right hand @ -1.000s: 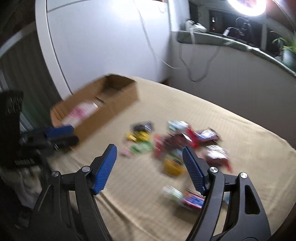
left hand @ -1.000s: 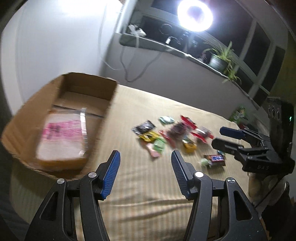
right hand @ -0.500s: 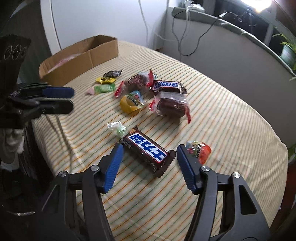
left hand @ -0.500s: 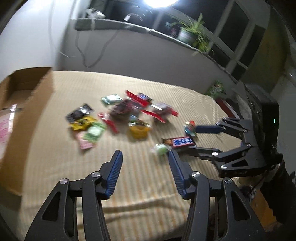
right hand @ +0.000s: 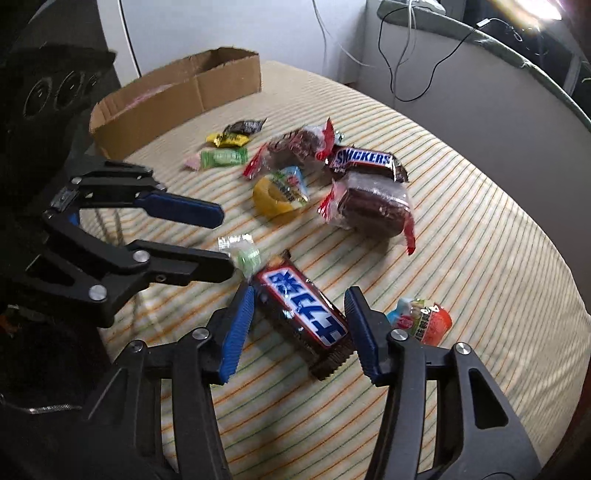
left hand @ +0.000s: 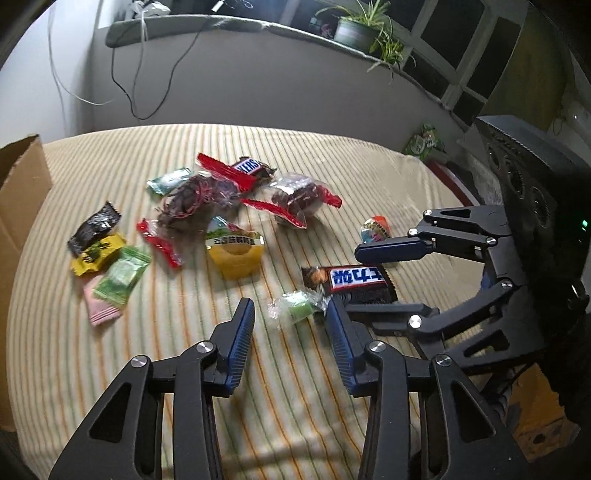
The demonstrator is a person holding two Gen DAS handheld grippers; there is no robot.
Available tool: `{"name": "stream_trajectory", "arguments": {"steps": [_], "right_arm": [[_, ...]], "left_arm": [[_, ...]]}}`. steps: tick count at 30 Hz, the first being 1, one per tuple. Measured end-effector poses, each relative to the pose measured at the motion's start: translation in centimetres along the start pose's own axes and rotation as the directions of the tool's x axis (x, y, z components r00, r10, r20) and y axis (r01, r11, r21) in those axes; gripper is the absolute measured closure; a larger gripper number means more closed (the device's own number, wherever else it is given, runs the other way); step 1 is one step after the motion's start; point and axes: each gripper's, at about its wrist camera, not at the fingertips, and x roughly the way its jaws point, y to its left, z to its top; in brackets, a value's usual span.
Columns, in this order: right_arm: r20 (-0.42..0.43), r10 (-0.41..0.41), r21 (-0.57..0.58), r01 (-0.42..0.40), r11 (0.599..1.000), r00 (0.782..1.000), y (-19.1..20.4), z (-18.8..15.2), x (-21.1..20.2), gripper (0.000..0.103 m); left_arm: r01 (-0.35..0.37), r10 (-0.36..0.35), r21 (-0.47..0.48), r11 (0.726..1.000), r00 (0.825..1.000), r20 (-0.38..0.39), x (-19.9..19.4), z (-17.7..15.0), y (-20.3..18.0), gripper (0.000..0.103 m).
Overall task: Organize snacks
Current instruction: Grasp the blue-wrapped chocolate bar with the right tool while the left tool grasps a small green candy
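Snacks lie scattered on a striped cloth [left hand: 155,354]. A dark Snickers bar with a blue label [right hand: 306,314] lies flat between the fingers of my right gripper [right hand: 299,306]. Its jaws are closing and small gaps still show beside the wrapper. A small green wrapped candy [left hand: 299,308] lies just ahead, between the tips of my left gripper [left hand: 290,314]. Those jaws are closing too, without touching it. The left wrist view shows the right gripper [left hand: 369,280] astride the bar [left hand: 354,278]. The right wrist view shows the left gripper [right hand: 221,242] beside the candy [right hand: 245,254].
An open cardboard box [right hand: 177,92] stands at the cloth's far left. A second Snickers [right hand: 364,158], two clear packs of brown cake [right hand: 373,206], a yellow jelly cup [right hand: 277,195], an orange jelly cup [right hand: 424,317] and several small packets [left hand: 110,266] lie around. A windowsill with a plant [left hand: 354,33] runs behind.
Both grippers came down and closer to the snacks, their jaws narrowing. The left view swung away from the box toward the green candy. The right gripper settled over the blue-label bar.
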Motion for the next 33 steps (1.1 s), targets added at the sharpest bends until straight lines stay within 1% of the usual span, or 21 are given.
{"name": "stream_trajectory", "arguments": {"steps": [1,3,4,6,9,10,12,15,18,23,28,33], "right_arm": [[-0.006,-0.005,-0.004,0.005,1.000,1.000,0.0,-0.1,0.1,0.049],[-0.017,-0.008,-0.002,0.008,1.000,1.000,-0.1,-0.2,0.5,0.052],[-0.025,-0.007,-0.003,0.007,1.000,1.000,-0.2,-0.3,0.7,0.056],[-0.031,-0.004,0.006,0.005,1.000,1.000,-0.5,-0.4,1.1,0.057],[-0.021,0.010,0.034,-0.009,0.999,1.000,-1.0,-0.4,1.1,0.066],[-0.020,0.012,0.036,-0.011,0.999,1.000,-1.0,-0.5,1.1,0.067],[-0.022,0.005,0.029,-0.005,1.000,1.000,-0.9,-0.4,1.3,0.067],[-0.029,-0.009,0.026,0.010,1.000,1.000,-0.9,-0.5,1.2,0.072],[-0.034,-0.027,0.050,0.029,0.998,0.999,-1.2,-0.7,1.1,0.072],[-0.034,-0.047,0.105,0.050,0.993,0.998,-2.1,-1.5,0.6,0.072],[-0.035,-0.059,0.140,0.063,0.988,0.998,-2.9,-1.9,0.3,0.072],[-0.029,-0.061,0.150,0.065,0.986,0.998,-2.9,-2.0,0.2,0.072]], "left_arm": [[-0.003,0.003,0.005,1.000,1.000,-0.004,0.2,0.0,0.0,0.067],[-0.011,0.011,0.012,1.000,1.000,-0.009,0.5,0.0,-0.1,0.068],[-0.013,0.013,0.016,1.000,1.000,-0.010,0.7,-0.1,-0.3,0.070],[-0.027,0.027,0.029,0.999,1.000,-0.009,0.8,-0.1,-0.5,0.076],[-0.029,0.029,0.033,0.999,1.000,-0.008,1.0,0.0,-0.5,0.079],[-0.030,0.031,0.034,0.999,0.999,-0.009,1.1,0.1,-0.4,0.080],[-0.036,0.036,0.040,0.999,0.999,0.000,0.8,0.3,-0.4,0.080],[-0.052,0.051,0.053,0.997,0.999,0.016,0.8,0.6,-0.5,0.080],[-0.066,0.065,0.062,0.996,0.998,0.016,1.1,1.1,-0.6,0.077],[-0.056,0.056,0.081,0.995,0.998,0.006,2.0,1.7,-1.0,0.077],[-0.073,0.074,0.092,0.993,0.997,-0.005,3.4,2.5,-1.7,0.077],[-0.098,0.099,0.100,0.990,0.995,-0.007,4.5,3.0,-2.0,0.077]]}}
